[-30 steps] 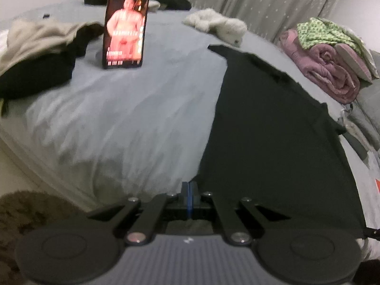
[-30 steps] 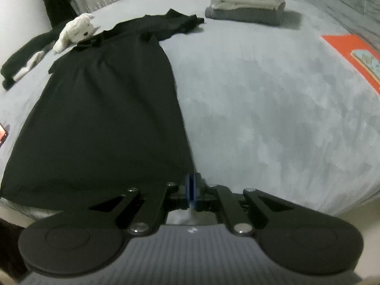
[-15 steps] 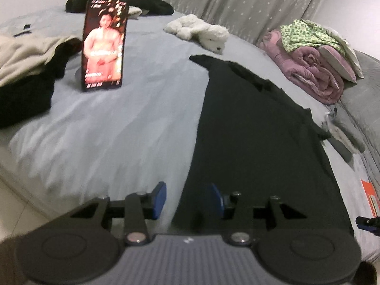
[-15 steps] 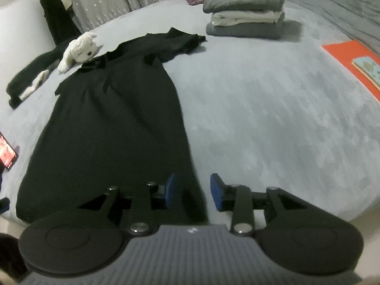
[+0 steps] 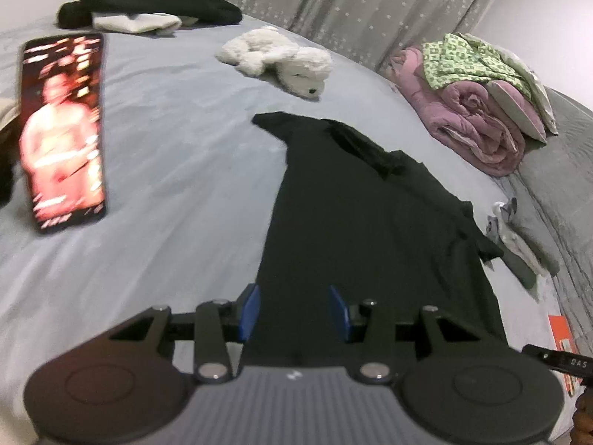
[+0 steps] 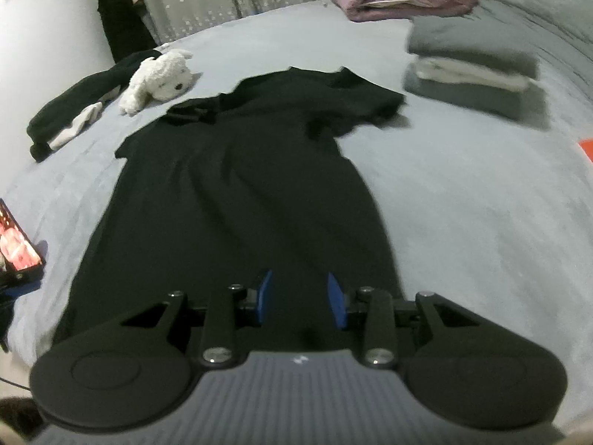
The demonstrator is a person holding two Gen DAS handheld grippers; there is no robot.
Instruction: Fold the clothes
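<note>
- Grippers first: my left gripper (image 5: 293, 312) and right gripper (image 6: 300, 298) both gape, holding nothing, above the hem.
- Black dress (image 6: 237, 200) lies flat on the grey bed (image 6: 463, 204), collar far.
- Soft, limp, light fabric; I'd pinch shoulders or hem corners.

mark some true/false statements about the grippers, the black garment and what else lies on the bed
1. Both the left gripper and the right gripper are open. True.
2. The black garment is folded in half. False: it lies spread flat on the bed.
3. A white plush toy lies beyond the garment's top end. True.
4. The phone has a dark screen. False: the screen is lit.
5. The folded stack sits on the garment. False: it sits apart, on the bed.
</note>
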